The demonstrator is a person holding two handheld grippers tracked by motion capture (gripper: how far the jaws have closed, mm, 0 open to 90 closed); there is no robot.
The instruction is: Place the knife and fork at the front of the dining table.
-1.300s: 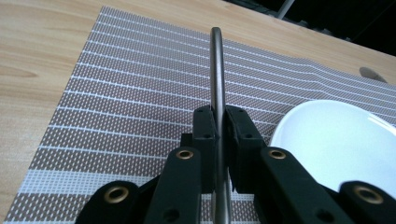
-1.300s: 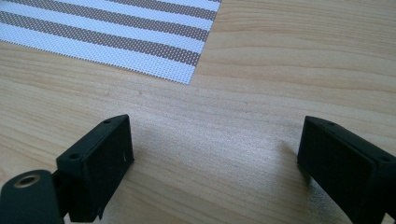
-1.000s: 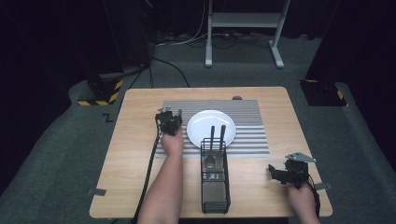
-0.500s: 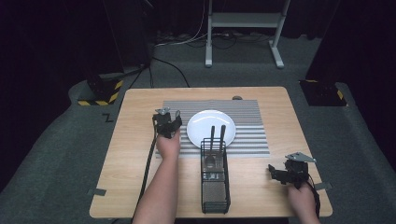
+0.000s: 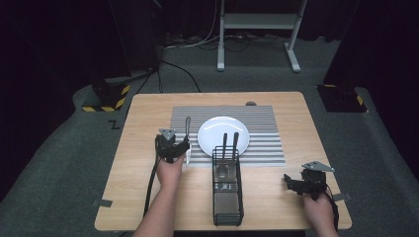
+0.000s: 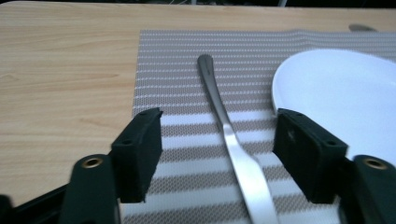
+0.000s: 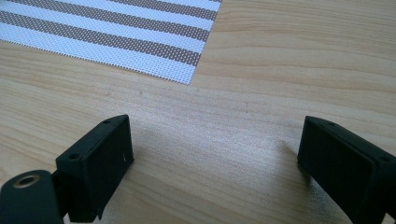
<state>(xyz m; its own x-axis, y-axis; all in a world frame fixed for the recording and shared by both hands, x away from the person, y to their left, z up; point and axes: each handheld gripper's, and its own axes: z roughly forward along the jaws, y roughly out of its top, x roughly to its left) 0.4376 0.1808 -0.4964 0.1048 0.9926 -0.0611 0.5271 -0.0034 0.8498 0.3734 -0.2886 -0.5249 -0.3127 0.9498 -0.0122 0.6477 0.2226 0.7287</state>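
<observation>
A silver utensil (image 5: 188, 132) lies lengthwise on the striped placemat (image 5: 262, 123), just left of the white plate (image 5: 223, 134). In the left gripper view its handle (image 6: 219, 107) runs along the mat between my two jaws without touching either. My left gripper (image 5: 177, 144) (image 6: 217, 140) is open and low over the mat, with the plate (image 6: 336, 88) to its right. My right gripper (image 5: 294, 183) (image 7: 215, 149) is open over bare wood near the front right of the table, nothing between its jaws.
A black wire cutlery caddy (image 5: 227, 190) stands in front of the plate, with two dark-handled utensils (image 5: 229, 143) upright in it. A small dark object (image 5: 251, 103) sits at the mat's far edge. The mat's corner (image 7: 187, 70) lies ahead of my right gripper.
My left gripper has drawn back toward the near edge; the silver utensil now lies exposed on the mat ahead of it. The right gripper has not moved.
</observation>
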